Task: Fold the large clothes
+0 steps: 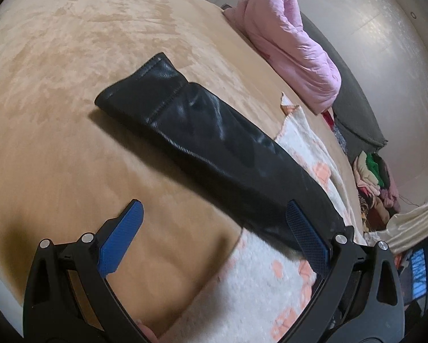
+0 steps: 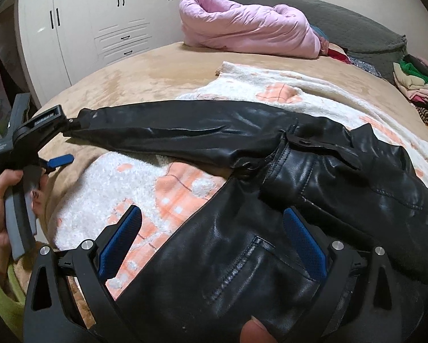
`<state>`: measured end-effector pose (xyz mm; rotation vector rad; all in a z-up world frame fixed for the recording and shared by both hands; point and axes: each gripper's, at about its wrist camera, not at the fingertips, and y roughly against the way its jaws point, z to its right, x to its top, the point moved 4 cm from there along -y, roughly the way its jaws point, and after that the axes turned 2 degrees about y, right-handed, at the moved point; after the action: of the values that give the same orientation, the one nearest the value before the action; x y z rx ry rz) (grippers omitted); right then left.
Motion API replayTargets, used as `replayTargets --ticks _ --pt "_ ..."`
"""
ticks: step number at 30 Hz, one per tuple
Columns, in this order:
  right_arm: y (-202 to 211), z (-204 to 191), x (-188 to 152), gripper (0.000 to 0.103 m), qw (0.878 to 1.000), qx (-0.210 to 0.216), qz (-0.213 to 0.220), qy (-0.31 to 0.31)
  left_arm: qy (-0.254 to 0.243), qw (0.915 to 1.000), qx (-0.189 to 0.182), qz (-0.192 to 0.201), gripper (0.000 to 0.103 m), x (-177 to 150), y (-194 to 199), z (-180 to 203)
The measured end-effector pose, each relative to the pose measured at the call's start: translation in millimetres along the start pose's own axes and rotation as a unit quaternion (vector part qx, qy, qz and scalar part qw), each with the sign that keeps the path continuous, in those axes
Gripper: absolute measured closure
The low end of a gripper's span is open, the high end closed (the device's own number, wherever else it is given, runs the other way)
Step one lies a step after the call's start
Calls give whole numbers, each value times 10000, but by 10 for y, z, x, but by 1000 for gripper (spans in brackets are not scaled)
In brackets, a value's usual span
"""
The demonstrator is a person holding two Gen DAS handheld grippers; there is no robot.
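a tan bed (image 1: 71, 85) lies bare to the left; a black leather jacket (image 2: 299, 200) sprawls over a white-and-peach blanket (image 2: 162, 188), sleeve (image 1: 191, 120) stretched out; left gripper (image 1: 214, 228) and right gripper (image 2: 212, 230) gape wide, holding nothing

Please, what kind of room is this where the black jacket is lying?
Most likely a bedroom in a home. The black leather jacket lies on a wide bed with a tan plush cover, a rolled pink quilt rests at the far end, and a white built-in wardrobe stands behind.
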<state>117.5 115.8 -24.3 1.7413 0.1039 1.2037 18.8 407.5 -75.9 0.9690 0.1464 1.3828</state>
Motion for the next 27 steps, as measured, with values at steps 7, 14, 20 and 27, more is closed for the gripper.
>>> replayTargets --ticks 7,14,20,27 --pt "-150 -35 119 4 9998 144 -15 -143 -97 9998 173 45 10 149 -143 2" --pt "-216 -187 193 4 9997 239 22 46 -298 9981 519 150 40 308 -289 7" --pt "-186 -210 179 4 9997 211 81 66 -572 9969 529 112 94 306 -338 29" --pt "-57 -67 46 4 9997 177 58 -141 -711 9952 93 659 99 266 68 212"
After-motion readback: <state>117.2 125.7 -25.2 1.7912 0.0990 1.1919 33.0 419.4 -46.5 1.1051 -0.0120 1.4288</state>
